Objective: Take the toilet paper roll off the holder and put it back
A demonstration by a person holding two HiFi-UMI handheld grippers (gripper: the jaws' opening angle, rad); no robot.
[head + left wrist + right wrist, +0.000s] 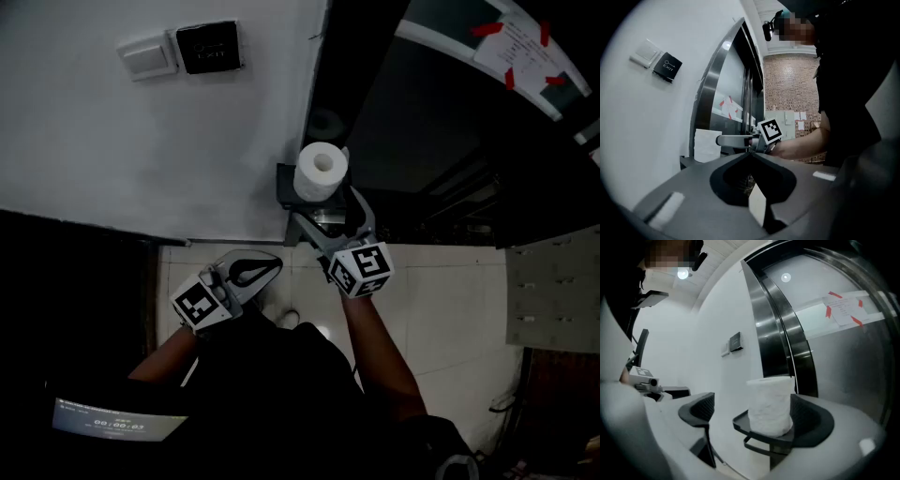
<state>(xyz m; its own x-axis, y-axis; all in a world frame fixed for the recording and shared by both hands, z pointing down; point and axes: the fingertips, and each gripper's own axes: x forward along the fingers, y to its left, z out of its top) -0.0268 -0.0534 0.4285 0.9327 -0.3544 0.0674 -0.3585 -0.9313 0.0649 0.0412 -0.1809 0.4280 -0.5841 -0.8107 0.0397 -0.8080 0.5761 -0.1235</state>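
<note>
A white toilet paper roll stands upright on a small black holder shelf fixed to the white wall. My right gripper reaches up to the shelf from below. In the right gripper view the roll stands on the shelf between the wide-open jaws; the left jaw is well clear of it, the right jaw lies close beside it. My left gripper hangs lower left, its jaws shut on nothing. Its view shows the roll and the right gripper's marker cube.
A light switch and a black exit button plate sit on the wall up left. A dark steel door frame runs right of the holder. A taped paper notice hangs at top right. Pale floor tiles lie below.
</note>
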